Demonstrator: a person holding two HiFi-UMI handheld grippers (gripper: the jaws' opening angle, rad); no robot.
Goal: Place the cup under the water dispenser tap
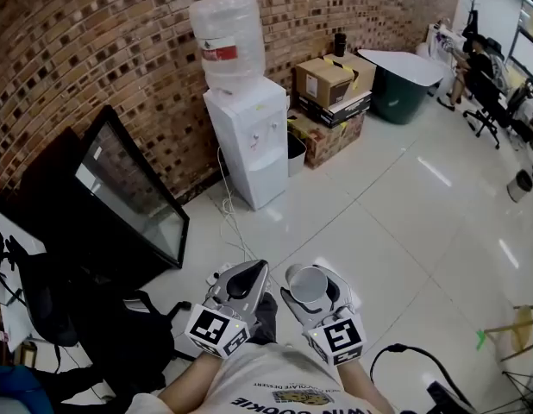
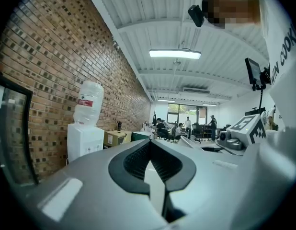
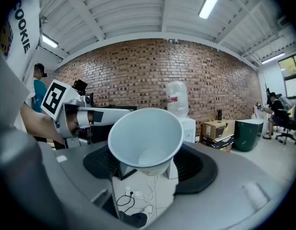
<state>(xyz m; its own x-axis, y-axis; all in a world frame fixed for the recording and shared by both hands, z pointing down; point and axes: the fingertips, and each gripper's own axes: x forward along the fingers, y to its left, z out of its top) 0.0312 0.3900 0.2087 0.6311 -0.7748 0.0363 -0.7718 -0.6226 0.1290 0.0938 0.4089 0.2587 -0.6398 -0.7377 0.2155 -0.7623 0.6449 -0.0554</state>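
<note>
**Cup clamped in right gripper, well apart from the water dispenser**

The white cup [image 3: 147, 134] sits between the jaws of the right gripper [image 1: 310, 279], which are spread wide and closed on the cup's lower body. The cup is tilted, so that its open mouth faces up and back toward the person. The left gripper [image 2: 151, 150] is just beside the right one; its jaws meet at the tips with nothing between them. Both grippers are held in front of the person, above the pale tiled floor [image 1: 379, 222]. The water dispenser [image 1: 249, 141], a white cabinet with an inverted bottle [image 1: 227, 37] on top, stands against the brick wall [image 1: 94, 50], well apart from the cup. A cable [image 1: 232, 222] runs across the floor from the dispenser's base. Cardboard boxes [image 1: 331, 80] are stacked to its right, and a black screen [image 1: 128, 201] leans to its left.
</note>
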